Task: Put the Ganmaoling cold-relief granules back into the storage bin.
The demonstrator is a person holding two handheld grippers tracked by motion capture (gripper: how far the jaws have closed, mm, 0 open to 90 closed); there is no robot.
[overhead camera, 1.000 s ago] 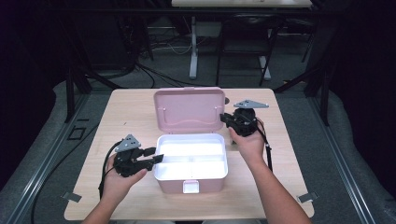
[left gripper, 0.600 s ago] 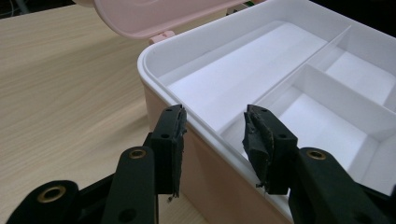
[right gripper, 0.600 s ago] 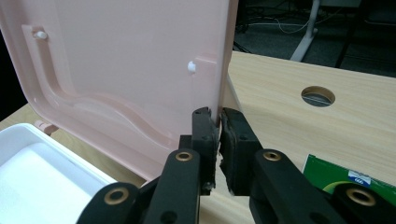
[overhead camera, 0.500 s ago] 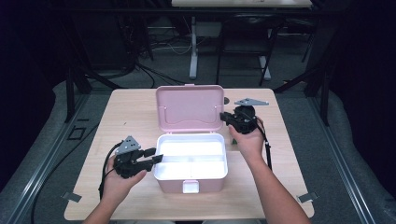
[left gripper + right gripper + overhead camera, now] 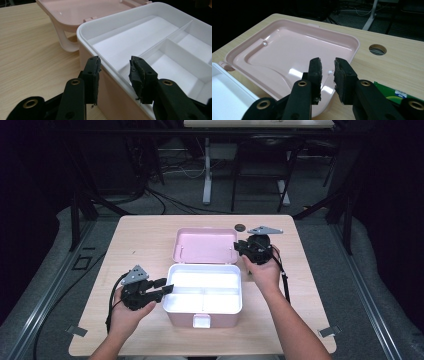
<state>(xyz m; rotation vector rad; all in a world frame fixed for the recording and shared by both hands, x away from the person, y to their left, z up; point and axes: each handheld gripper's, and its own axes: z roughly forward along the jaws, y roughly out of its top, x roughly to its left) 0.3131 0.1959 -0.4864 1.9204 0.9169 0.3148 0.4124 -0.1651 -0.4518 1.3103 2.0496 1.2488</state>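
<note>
A pink box [image 5: 202, 314] with a white divided tray [image 5: 200, 281] in it stands open on the table. Its pink lid [image 5: 205, 245] lies folded back behind it. My left gripper [image 5: 167, 287] is at the box's left wall. In the left gripper view its jaws [image 5: 113, 72] straddle the white rim [image 5: 83, 28], one outside and one inside; they have just been closing, and gaps still show beside the pads. My right gripper [image 5: 239, 247] is at the lid's right edge. Its jaws [image 5: 327, 72] have just been opening and stand slightly apart over the lid's rim [image 5: 287, 47].
The wooden table [image 5: 310, 285] has a round cable hole [image 5: 240, 227] behind the lid. A green card [image 5: 392, 96] lies on the table by the right gripper. Bare tabletop runs left of the box. Dark floor, cables and chair legs lie beyond.
The lid has sunk back to lie flatter on the table. The right jaws have parted a little at its edge. The left jaws have narrowed around the box's wall. Neither hand has shifted.
</note>
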